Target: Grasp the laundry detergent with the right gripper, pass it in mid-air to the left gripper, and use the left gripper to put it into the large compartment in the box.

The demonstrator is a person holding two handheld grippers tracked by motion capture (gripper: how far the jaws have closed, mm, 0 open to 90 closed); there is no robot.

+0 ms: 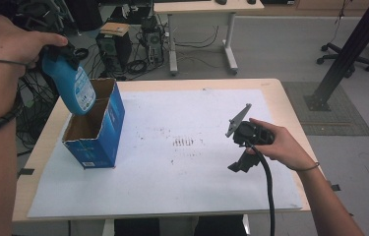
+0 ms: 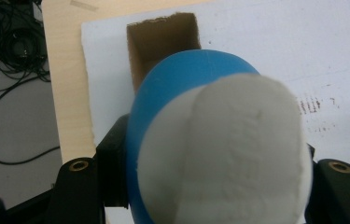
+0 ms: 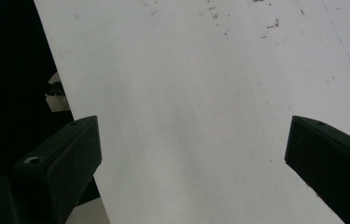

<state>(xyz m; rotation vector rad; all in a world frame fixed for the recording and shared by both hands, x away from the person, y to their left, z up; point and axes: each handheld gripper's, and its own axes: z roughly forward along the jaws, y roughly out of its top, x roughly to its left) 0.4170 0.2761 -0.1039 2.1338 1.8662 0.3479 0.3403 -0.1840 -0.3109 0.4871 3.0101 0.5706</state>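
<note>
A blue bottle (image 1: 74, 84) with a white cap (image 2: 224, 154) hangs tilted, base down, over the open top of a blue cardboard box (image 1: 96, 129) at the table's left. My left gripper (image 1: 59, 53) is shut on the bottle near its cap end. In the left gripper view the bottle (image 2: 182, 88) covers most of the box's brown opening (image 2: 161, 44) below it. My right gripper (image 1: 238, 164) rests low over the white sheet (image 3: 200, 93) at the table's right, jaws wide apart with nothing between them.
The white sheet (image 1: 172, 147) covers most of the wooden table (image 1: 290, 113) and bears dark smudges (image 1: 183, 142) at its middle. Cables and computer cases (image 1: 113, 46) lie on the floor beyond the far left edge. A black frame post (image 1: 349, 49) stands at the right.
</note>
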